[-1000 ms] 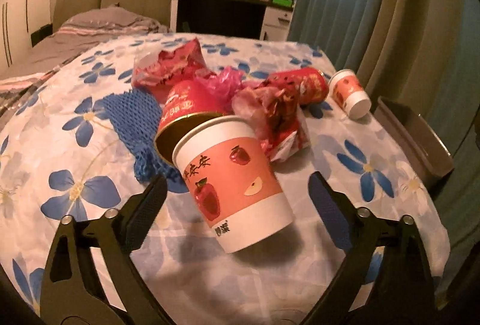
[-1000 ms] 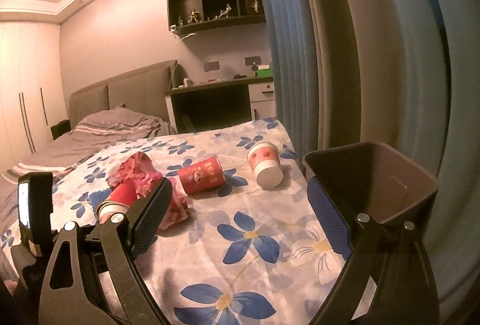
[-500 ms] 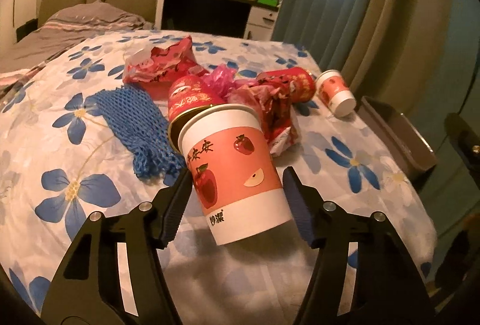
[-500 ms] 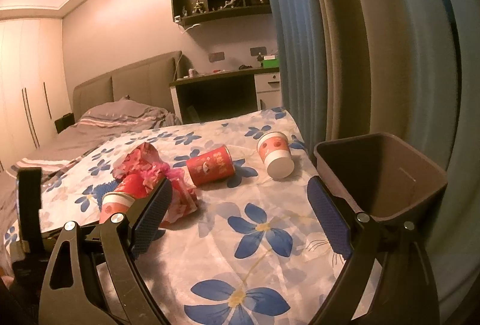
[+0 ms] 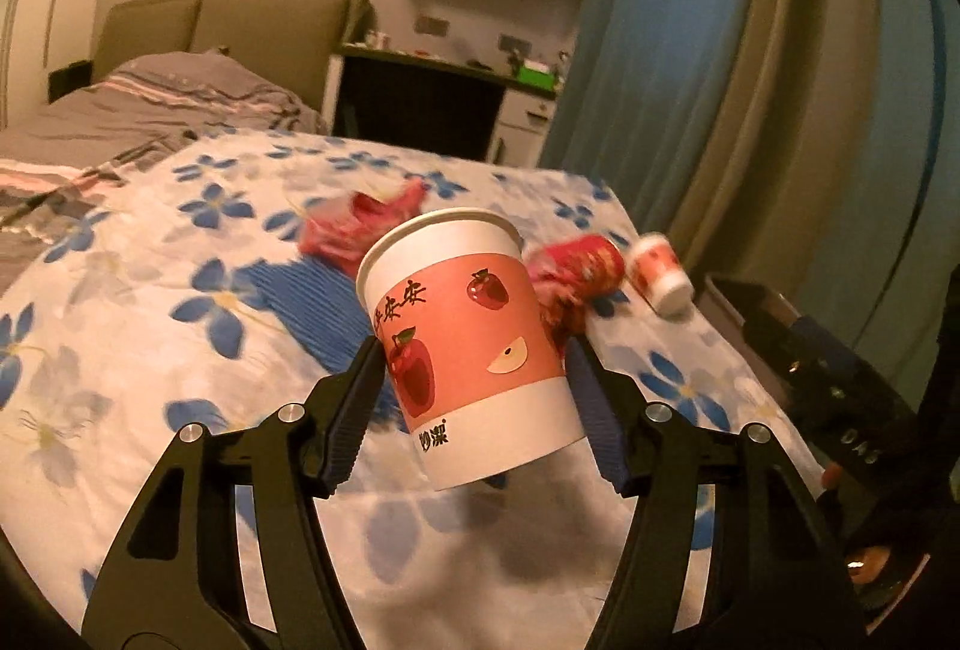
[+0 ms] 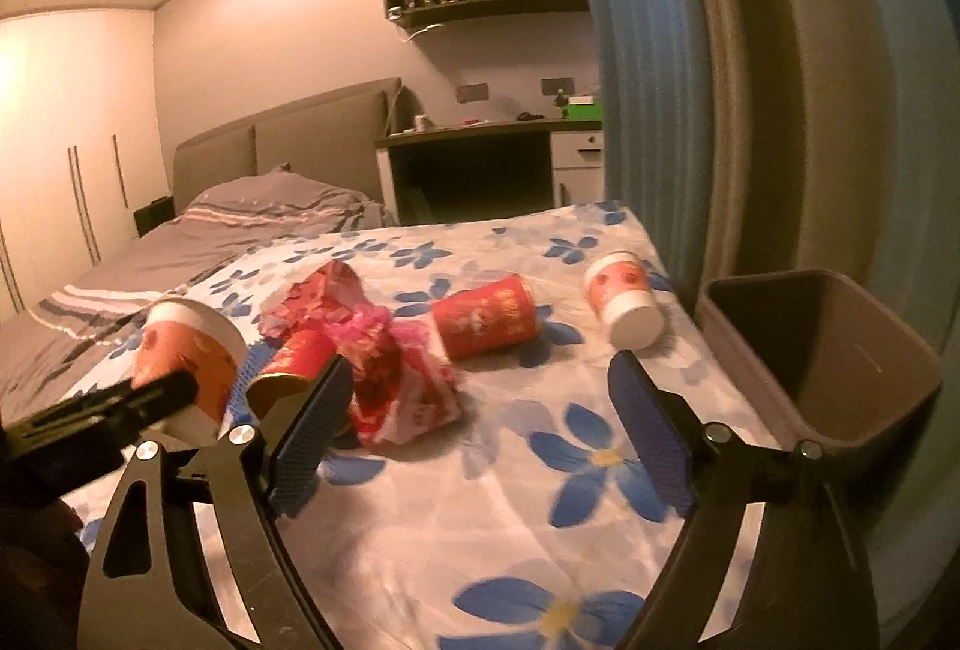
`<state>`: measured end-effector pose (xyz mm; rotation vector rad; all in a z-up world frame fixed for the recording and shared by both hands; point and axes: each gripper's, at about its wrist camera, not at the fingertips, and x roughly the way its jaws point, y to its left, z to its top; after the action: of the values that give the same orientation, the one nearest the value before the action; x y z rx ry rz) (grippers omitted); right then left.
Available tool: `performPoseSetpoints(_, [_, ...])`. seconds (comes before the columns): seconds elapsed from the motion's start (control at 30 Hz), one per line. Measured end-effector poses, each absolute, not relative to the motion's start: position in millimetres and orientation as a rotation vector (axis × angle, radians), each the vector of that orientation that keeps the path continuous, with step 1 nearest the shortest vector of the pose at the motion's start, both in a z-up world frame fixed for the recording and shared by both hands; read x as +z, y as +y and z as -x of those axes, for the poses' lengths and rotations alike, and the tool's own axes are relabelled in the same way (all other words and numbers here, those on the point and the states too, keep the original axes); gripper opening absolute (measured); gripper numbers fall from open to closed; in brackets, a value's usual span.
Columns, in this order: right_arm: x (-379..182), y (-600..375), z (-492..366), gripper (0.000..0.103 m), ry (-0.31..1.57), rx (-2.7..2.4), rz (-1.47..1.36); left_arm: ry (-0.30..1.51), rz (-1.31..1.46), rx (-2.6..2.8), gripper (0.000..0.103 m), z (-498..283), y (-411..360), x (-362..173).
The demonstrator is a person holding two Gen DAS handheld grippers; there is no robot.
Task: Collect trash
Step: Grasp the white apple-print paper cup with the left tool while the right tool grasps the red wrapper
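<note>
**Left claw carrying cup; bin lying off to the right**

We are seeing the left gripper (image 5: 474, 398) clamped on the apple-print paper cup (image 5: 474, 350), one pad on each side of its lower wall; the cup is hanging clear of the floral bedspread (image 5: 150, 350), its shadow lying below it; its long axis is tilting, open mouth up and away from the claw, base towards us. In the right wrist view the same cup (image 6: 186, 356) is showing at far left, held up above the spread.

The relation that matters: the trash bin (image 6: 840, 350) is standing just off the bed's right edge, well apart from the held cup, across the spread to the right; in the left wrist view only its dark rim (image 5: 780, 326) is showing at the right margin.

The right gripper (image 6: 480, 428) is nearer the bin; its jaws are standing wide with nothing between them, having just been narrowing a little. We are judging that it is lining up on loose litter: the crumpled red wrappers (image 6: 384, 350) just ahead of its left finger; the red cup (image 6: 486, 320) lying on its side beyond; the small white-based cup (image 6: 624, 302) tipped over near the bin.

Risk, as we are reading it: thin paper wall; a hard squeeze may be deforming it.
</note>
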<state>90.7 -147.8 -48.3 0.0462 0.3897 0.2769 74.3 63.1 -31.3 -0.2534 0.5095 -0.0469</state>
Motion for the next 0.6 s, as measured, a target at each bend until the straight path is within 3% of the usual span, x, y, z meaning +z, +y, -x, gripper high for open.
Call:
performPoseSetpoints(0.3, [-63.4,-101.9,-133.4,0.056,0.492,0.339,-0.02,0.468,0.307,0.024,0.061,-75.6,106.6,-23.3])
performPoseSetpoints(0.47, [-70.4,-79.3,-153.8,0.052,0.537,0.352,-0.001,0.459,0.318,0.028,0.061,-76.9,117.6,-23.6])
performPoseSetpoints(0.6, [-76.1,-71.2,-169.3,0.041,0.577,0.351,0.005,0.46,0.323,0.029,0.061,-79.4,123.5,-25.2])
